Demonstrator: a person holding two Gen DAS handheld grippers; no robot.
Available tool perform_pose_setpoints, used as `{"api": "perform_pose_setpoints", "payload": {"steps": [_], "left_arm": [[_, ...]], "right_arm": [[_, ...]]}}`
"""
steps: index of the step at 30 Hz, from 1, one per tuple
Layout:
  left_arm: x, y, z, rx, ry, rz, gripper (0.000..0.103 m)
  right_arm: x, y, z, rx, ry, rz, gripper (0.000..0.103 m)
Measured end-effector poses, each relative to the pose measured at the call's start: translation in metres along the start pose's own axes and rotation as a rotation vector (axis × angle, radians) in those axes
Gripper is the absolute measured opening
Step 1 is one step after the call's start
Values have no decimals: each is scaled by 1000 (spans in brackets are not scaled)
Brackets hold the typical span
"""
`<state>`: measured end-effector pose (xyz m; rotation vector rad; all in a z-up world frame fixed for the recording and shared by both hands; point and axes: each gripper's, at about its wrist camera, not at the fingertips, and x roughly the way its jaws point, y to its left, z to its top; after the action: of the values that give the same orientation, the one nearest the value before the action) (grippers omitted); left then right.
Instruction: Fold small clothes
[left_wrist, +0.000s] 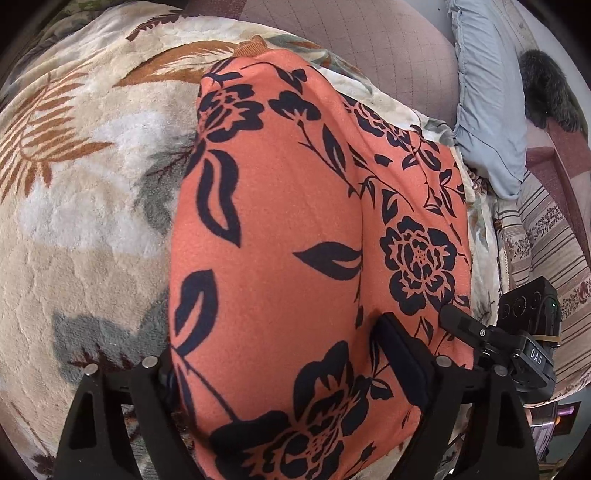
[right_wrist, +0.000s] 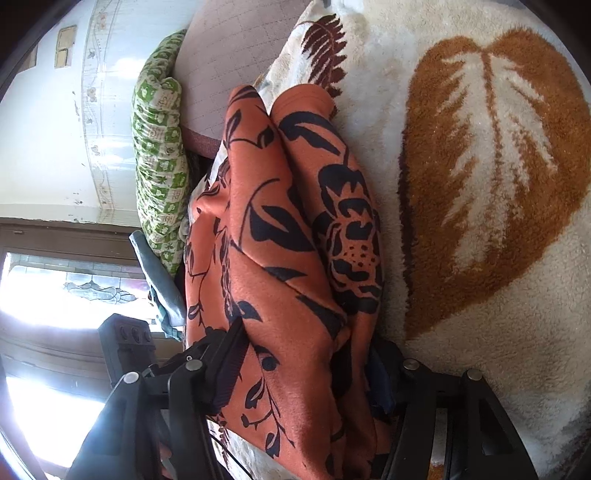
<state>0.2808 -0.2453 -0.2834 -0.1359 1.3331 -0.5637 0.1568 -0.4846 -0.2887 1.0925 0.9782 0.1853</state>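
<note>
An orange garment with a black flower print lies lengthwise on a cream plush blanket. My left gripper straddles its near end with jaws wide; one pad rests on the cloth and the other finger sits at the garment's left edge. In the right wrist view the same garment is bunched in folds between the fingers of my right gripper, whose jaws stand apart with cloth filling the gap. A finger of the right gripper shows at the garment's right edge, close beside my left gripper.
The blanket carries large brown leaf shapes. Behind it are a mauve quilted cushion, a blue-grey pillow and a dark furry item. A green patterned pillow and a bright window lie to the side.
</note>
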Motion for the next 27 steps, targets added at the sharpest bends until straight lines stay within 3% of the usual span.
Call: {"api": "perform_pose_setpoints", "payload": {"steps": [2,4,7,11,16,20,27], "left_arm": [[-3,-4,-1,-5,-21,21,88],[-9,-4,-3,-8,-47,40,72],[-19,-1,-3,-4,-69,38,51],[-32,-9,-3,18,-92,64,46],[-70,-16,-6,48,-170,77,44],[-107,-10,-11,61,-227,91,44],[-151,13,-44,85,-285,136,44]], "right_arm": [[0,4,-2,-1,-19,-18,61],[0,12,-3,-22,-23,-37,48],[-3,30,-5,-77,-42,-83,42],[-7,55,-11,-154,-74,-148,40],[-21,89,-18,-262,-133,-169,37],[-25,123,-29,-349,-156,-118,31],[-18,164,-79,-490,-160,-93,30]]}}
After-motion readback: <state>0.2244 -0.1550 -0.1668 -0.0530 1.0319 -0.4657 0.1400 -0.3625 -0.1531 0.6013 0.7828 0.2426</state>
